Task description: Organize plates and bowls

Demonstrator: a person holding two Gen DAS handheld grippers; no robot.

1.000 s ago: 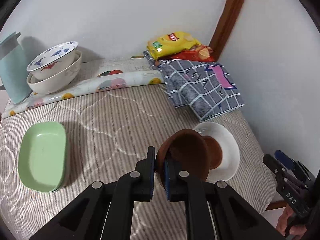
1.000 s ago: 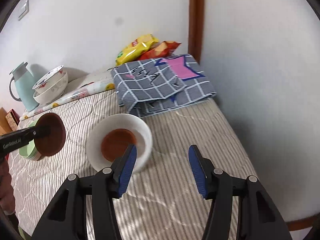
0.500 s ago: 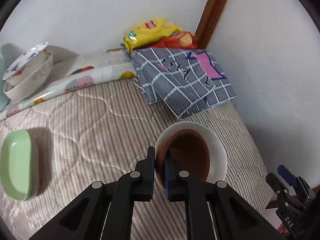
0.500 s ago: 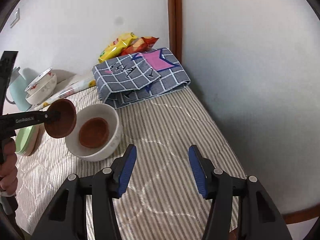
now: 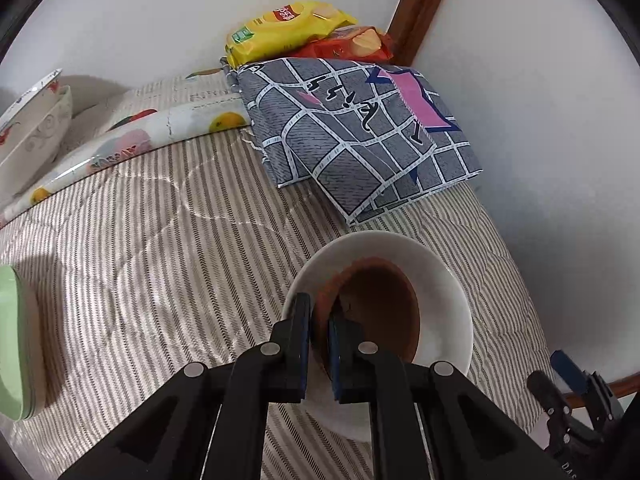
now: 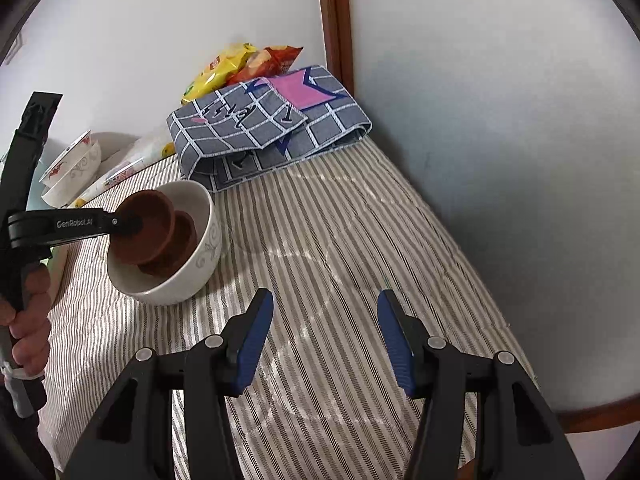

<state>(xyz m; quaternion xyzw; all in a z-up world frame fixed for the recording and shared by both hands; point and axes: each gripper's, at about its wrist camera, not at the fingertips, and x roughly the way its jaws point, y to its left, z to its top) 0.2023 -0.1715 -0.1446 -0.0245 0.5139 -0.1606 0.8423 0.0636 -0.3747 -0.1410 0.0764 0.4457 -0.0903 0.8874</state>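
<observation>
My left gripper (image 5: pixel 319 320) is shut on the rim of a small brown bowl (image 5: pixel 380 312) and holds it tilted inside a white bowl (image 5: pixel 444 280). In the right wrist view the held brown bowl (image 6: pixel 144 228) leans over a second brown bowl (image 6: pixel 180 248) that lies in the white bowl (image 6: pixel 200 256). My right gripper (image 6: pixel 324 336) is open and empty, above the striped cloth to the right of the white bowl.
Green plates (image 5: pixel 12 344) are stacked at the left. Two patterned white bowls (image 5: pixel 32 128) stand nested at the back left. A folded grey checked cloth (image 5: pixel 360 136) and snack bags (image 5: pixel 292 28) lie in the back corner. The table edge is close on the right.
My left gripper has carried the brown bowl right and down, from above the table into the white bowl. My right gripper has drawn back to the right and stays open.
</observation>
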